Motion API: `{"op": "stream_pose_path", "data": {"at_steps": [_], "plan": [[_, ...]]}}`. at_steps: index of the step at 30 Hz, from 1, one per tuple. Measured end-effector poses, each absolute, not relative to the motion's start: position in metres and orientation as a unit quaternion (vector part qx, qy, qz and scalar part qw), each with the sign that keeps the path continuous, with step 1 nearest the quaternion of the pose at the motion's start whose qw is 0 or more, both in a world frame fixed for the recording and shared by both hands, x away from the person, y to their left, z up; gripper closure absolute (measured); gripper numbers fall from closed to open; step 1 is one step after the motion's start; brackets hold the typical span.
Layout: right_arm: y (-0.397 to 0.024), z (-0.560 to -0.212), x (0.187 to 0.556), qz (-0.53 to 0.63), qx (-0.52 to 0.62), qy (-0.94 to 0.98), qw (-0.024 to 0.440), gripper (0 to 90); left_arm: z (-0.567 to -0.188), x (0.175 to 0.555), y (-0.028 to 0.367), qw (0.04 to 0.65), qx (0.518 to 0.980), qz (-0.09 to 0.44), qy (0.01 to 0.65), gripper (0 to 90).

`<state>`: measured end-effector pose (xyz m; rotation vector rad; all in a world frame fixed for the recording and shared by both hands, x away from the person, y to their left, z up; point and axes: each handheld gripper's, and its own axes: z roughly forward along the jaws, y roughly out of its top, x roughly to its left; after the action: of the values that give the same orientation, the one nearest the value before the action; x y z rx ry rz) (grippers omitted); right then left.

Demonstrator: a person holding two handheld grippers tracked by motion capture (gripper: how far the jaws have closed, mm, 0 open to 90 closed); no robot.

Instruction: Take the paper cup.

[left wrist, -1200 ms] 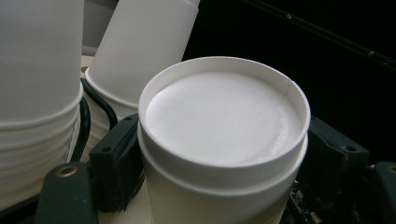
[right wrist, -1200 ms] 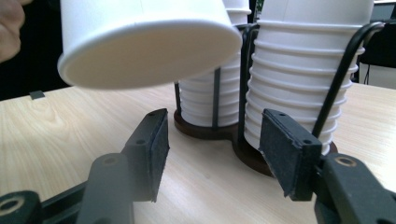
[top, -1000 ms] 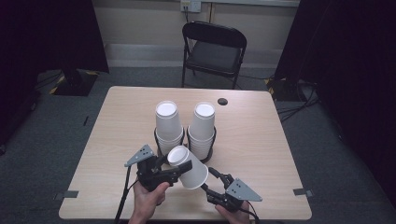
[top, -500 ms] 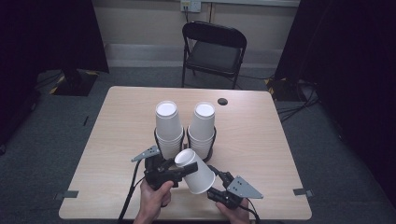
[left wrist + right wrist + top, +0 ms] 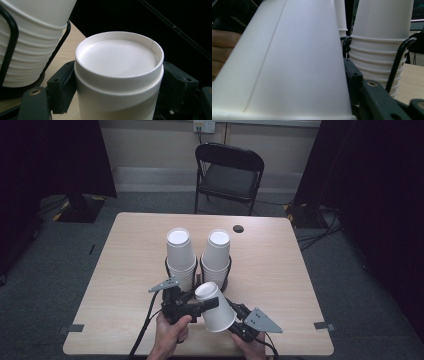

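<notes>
From the high view I get the whole layout: the counter [image 5: 125, 270], a folding chair [image 5: 229, 172] beyond its far edge, and two stacks of white paper cups standing bottoms-up in black wire holders near the counter's middle, the left stack [image 5: 180, 255] and the right stack [image 5: 217, 255] just beside each other.

The cup in hand [image 5: 215, 307] sits near the counter's near edge, between my two tools, tilted, bottom end toward the stacks. It is plain white paper with a recessed bottom.

The left tool view gives what the high view cannot: that recessed bottom [image 5: 117, 56] close up, with a second rim band just under it, so it may be two cups nested; I can't tell for sure. The left tool [image 5: 192, 306] has a black pad on each side of that narrow end, pressed on.

In the right tool view I see the cup's wall and side seam [image 5: 287, 62], wide end cut off at the bottom. The right tool [image 5: 235, 317] has just been closing with the cup between its jaws; one pad shows against the wall, the other is hidden behind it.
</notes>
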<state>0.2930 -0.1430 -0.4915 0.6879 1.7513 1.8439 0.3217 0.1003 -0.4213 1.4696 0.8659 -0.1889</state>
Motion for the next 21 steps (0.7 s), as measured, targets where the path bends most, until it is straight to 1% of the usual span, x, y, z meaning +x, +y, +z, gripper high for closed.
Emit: {"op": "stream_pose_path", "data": {"at_steps": [1,5,14,17,21], "plan": [[-0.1441,-0.4912,0.2928,0.678,0.252,0.641,0.255,74.2,-0.4201,0.3215,0.1009,0.655,0.649,-0.083,0.377,21.6],[-0.1475,-0.4898,0.2928,0.679,0.258,0.637,0.258,76.8,-0.4197,0.3215,0.1014,0.649,0.659,-0.072,0.373,20.1],[-0.1503,-0.4859,0.2919,0.683,0.26,0.63,0.262,78.2,-0.4217,0.3205,0.1028,0.65,0.665,-0.062,0.362,17.0],[-0.1515,-0.4851,0.2923,0.684,0.268,0.625,0.262,78.4,-0.4222,0.3199,0.105,0.647,0.672,-0.05,0.357,16.0],[-0.1517,-0.4838,0.2917,0.685,0.267,0.626,0.259,79.4,-0.422,0.32,0.1056,0.652,0.668,-0.05,0.356,15.7]]}}
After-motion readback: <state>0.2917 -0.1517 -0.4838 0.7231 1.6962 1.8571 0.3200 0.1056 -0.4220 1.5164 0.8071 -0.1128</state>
